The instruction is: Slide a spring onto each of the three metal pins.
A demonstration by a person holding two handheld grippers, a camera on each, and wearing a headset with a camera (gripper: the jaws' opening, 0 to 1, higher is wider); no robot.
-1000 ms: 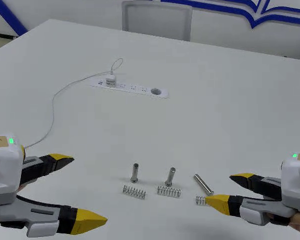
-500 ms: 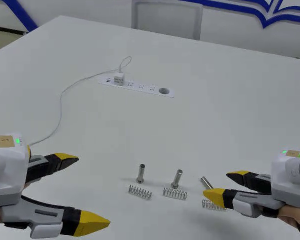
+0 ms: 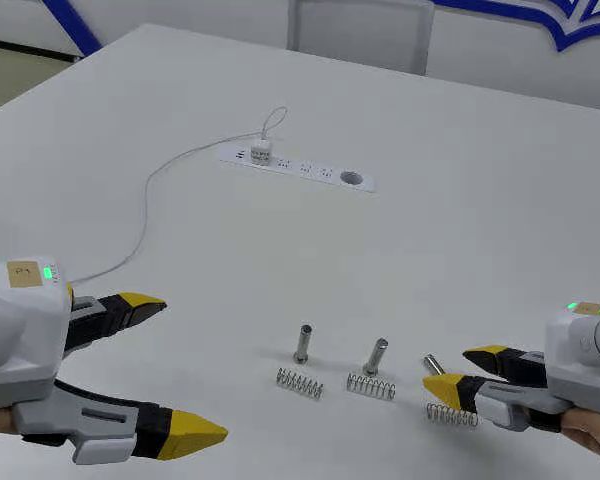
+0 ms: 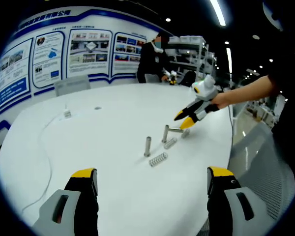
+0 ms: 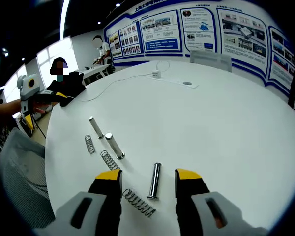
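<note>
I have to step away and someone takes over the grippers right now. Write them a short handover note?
Left gripper: open, empty, off to the left of the parts.
Right gripper: open, jaws either side of the right pin, which lies flat, not gripped.
Left pin and middle pin stand upright on the table.
Left spring, middle spring and right spring lie loose, one in front of each pin.
Done: no spring on a pin. Left: all three.
</note>
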